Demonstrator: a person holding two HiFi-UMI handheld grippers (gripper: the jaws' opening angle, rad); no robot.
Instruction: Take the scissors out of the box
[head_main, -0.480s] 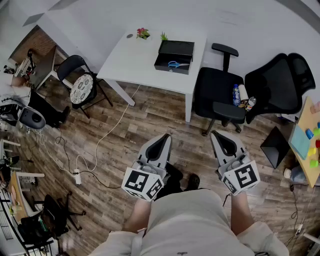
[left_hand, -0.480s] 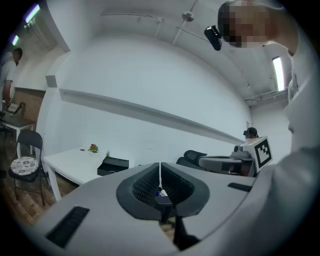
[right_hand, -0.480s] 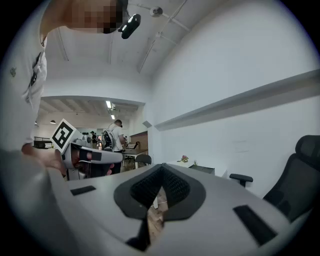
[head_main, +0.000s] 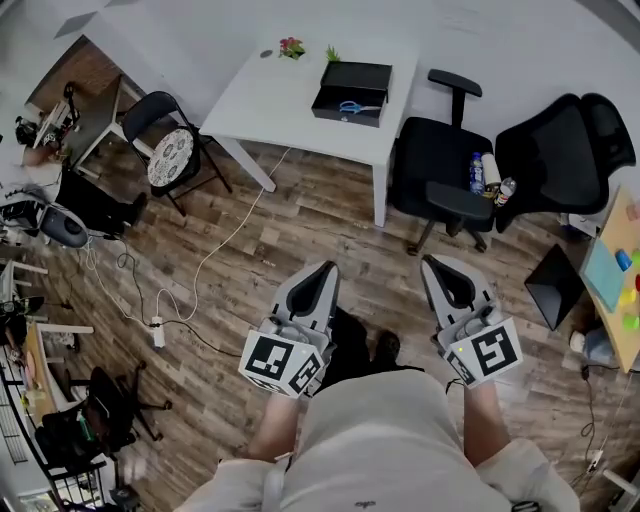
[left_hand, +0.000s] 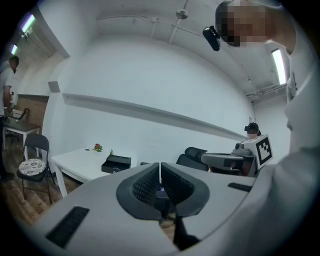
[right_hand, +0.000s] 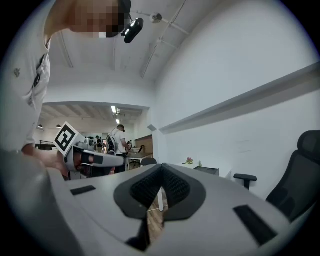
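Note:
Blue-handled scissors (head_main: 350, 106) lie in an open black box (head_main: 353, 90) on the far right part of a white table (head_main: 280, 100). The box (left_hand: 116, 163) shows small and distant in the left gripper view, and the box (right_hand: 206, 171) is a thin dark strip in the right gripper view. My left gripper (head_main: 328, 268) and right gripper (head_main: 434, 262) are held side by side over the wood floor, well short of the table. Both are shut with nothing between the jaws. The left gripper (left_hand: 160, 165) and right gripper (right_hand: 161, 168) point roughly level.
A black office chair (head_main: 440, 180) holding bottles stands right of the table, another black chair (head_main: 565, 150) beyond it. A folding chair (head_main: 165, 150) stands left of the table. A white cable (head_main: 215, 250) runs across the floor. Other people stand in the background of the right gripper view.
The table and box have shifted slightly up and right in the head view. Both grippers stay shut and in about the same place.

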